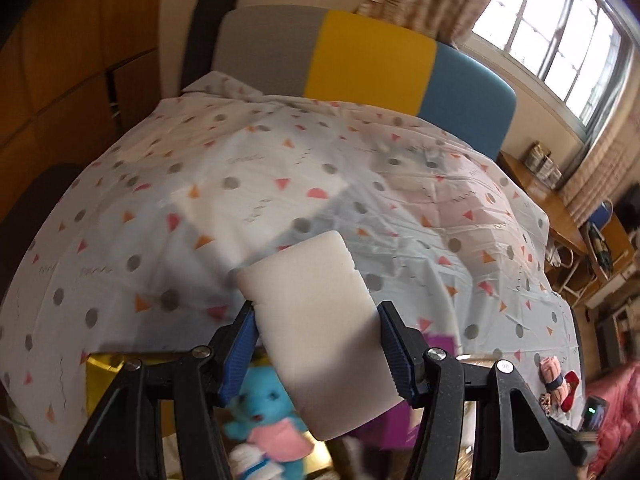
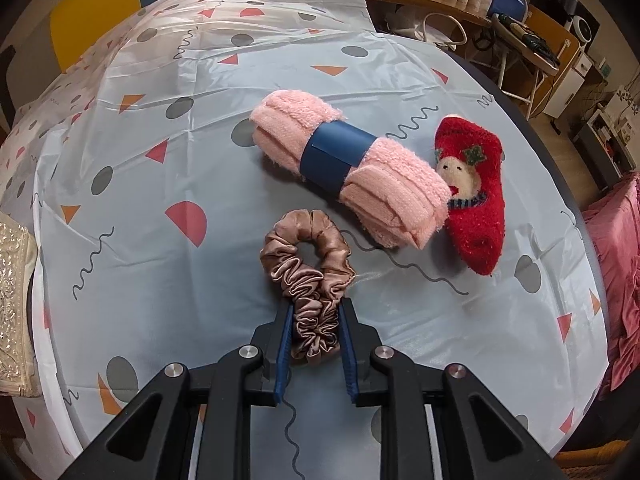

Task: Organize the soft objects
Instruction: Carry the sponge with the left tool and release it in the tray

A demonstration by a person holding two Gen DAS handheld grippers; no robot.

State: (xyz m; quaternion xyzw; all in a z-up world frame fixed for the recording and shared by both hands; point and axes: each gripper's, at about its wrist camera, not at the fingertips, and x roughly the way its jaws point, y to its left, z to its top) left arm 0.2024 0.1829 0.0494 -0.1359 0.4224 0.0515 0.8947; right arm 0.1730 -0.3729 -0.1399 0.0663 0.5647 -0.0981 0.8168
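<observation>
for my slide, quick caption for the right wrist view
Right gripper clamps a brown satin scrunchie on the patterned tablecloth.

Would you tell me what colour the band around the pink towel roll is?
Dark blue band, clearest in the right wrist view.

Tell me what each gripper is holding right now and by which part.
The left gripper clamps the white foam block across its two side faces, near mid-length. The right gripper pinches the bronze satin scrunchie at its near, bunched edge.

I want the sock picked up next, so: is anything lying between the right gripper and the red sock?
Yes. The right gripper is shut on the brown scrunchie, and the pink towel roll lies partly across the way, touching the red sock.
</observation>
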